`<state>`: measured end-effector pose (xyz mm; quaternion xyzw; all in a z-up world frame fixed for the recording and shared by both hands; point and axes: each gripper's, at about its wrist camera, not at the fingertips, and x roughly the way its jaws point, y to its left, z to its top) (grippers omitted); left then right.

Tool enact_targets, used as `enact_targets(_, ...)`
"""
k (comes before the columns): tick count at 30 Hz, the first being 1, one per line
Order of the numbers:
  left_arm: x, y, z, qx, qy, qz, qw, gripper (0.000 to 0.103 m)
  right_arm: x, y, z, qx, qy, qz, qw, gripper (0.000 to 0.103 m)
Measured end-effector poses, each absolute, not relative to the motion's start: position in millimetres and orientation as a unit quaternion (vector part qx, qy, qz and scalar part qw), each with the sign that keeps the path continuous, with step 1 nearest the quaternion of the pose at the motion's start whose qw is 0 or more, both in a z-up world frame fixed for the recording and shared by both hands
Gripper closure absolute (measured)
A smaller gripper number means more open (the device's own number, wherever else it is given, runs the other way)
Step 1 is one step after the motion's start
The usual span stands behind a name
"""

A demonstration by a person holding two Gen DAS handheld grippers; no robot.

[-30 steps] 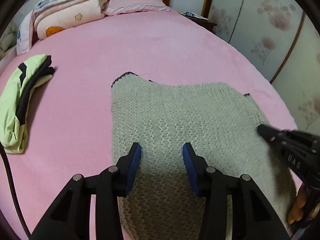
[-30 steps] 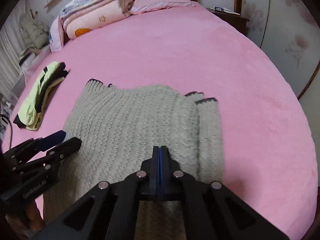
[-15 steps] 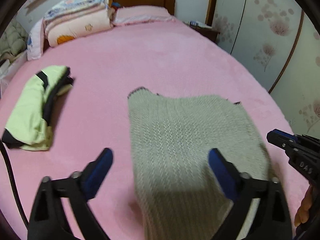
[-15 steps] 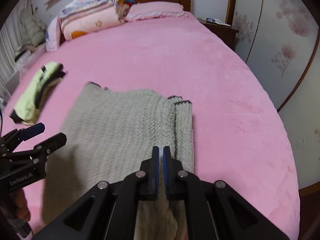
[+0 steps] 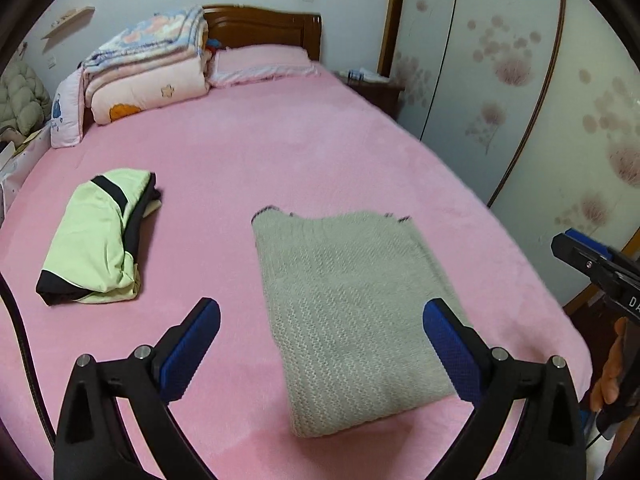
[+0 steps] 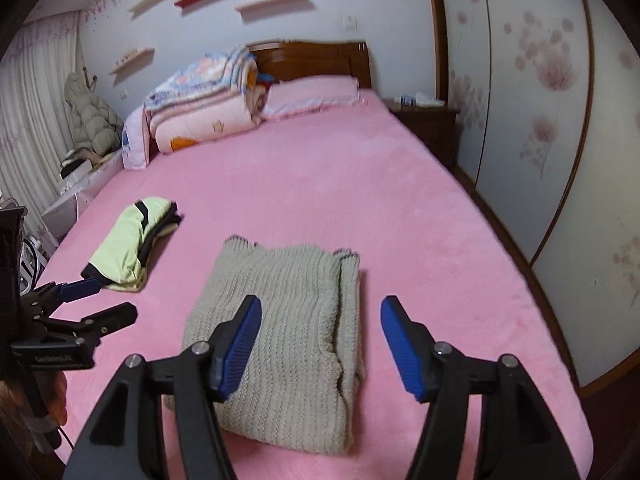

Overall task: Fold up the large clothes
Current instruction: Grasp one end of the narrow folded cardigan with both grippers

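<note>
Both tools hang clear above a pink bed, neither holding anything. The left tool stands with its blue pads spread wide, and the right tool is still opening, its jaws parting with nothing between them but air.

Below and ahead of both lies the task's garment, a grey knitted sweater, folded into a thick oblong and resting flat on the bed's pink cover near the foot edge. Its long axis runs away from the tools toward the headboard, with dark-trimmed cuffs or hem ends showing at the far end. In the right wrist view a folded edge runs down the sweater's right side, where layers stack unevenly.

In the left wrist view the sweater sits between the spread pads and slightly toward the right one; in the right wrist view it sits under the left pad. By that reading, the bundle lies between the two hands, roughly equally near to each, so either could reach its near short edge, judged the likeliest grip for another fold or a lift.

To the left, well apart from the sweater, rests a folded lime-green and black garment. Stacked quilts and a pink pillow sit at the head of the bed.
</note>
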<state>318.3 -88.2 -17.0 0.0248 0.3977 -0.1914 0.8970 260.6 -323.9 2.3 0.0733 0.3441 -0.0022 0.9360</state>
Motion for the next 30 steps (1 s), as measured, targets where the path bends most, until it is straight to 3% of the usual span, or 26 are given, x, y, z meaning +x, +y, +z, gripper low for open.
enact_targets(5, 308, -75, -19, -0.004, 0.395, -0.218, 0.892, 0.002, 245, -344, 5, 0.135, 0.311, 0.041, 0.94, 0.041)
enact_targets(9, 313, -70, -45, -0.032, 0.431, -0.237, 0.87, 0.002, 251, -351, -12, 0.119, 0.351, 0.034, 0.928, 0.039)
enact_targets(17, 343, -72, -124, -0.06, 0.478, -0.236, 0.844, 0.002, 283, -354, -100, 0.14, 0.457, 0.059, 0.876, 0.039)
enact_targets(25, 381, -81, -196, -0.107, 0.532, -0.229, 0.809, 0.002, 320, -356, -181, 0.175, 0.514, 0.071, 0.836, 0.039)
enact_targets(30, 397, -84, -222, -0.123, 0.549, -0.232, 0.793, 0.002, 338, -368, -209, 0.228, 0.514, 0.1, 0.821, 0.017)
